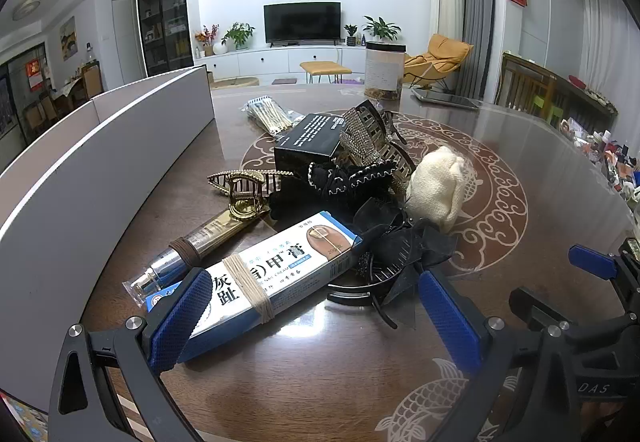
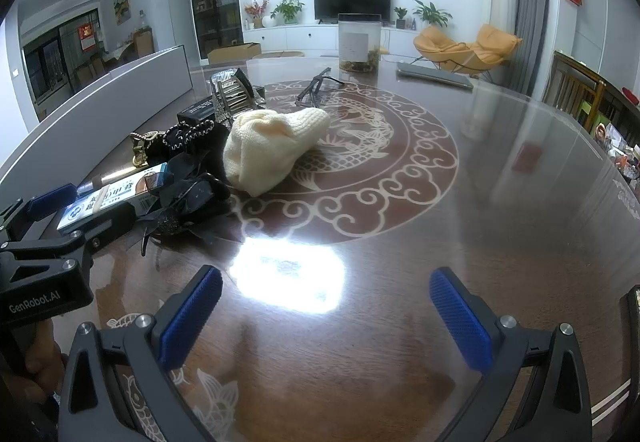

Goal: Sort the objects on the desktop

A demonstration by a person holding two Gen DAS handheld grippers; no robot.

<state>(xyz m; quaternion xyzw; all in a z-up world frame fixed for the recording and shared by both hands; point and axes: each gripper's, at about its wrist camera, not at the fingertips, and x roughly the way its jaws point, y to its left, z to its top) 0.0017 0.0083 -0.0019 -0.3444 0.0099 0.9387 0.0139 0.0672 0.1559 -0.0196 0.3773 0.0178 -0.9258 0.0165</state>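
My left gripper [image 1: 316, 306] is open around the near end of a blue-and-white nail cream box [image 1: 276, 274] bound with an elastic band; its left pad touches the box. Behind it lies a pile: a gold tube [image 1: 200, 242], a gold hair claw [image 1: 244, 190], black hair bows [image 1: 400, 242], a rhinestone claw clip [image 1: 372, 138], a black box [image 1: 312, 142] and a cream knitted cloth [image 1: 436, 186]. My right gripper [image 2: 326, 314] is open and empty over bare table, right of the pile. The cloth [image 2: 272, 146] and nail cream box [image 2: 116, 198] show in its view.
A grey divider panel [image 1: 100, 162] stands along the left of the round wooden table [image 1: 320, 374]. A packet of sticks [image 1: 268, 114], a clear jar [image 1: 384, 70], a tablet [image 1: 448, 98] and glasses [image 2: 316, 90] lie further back.
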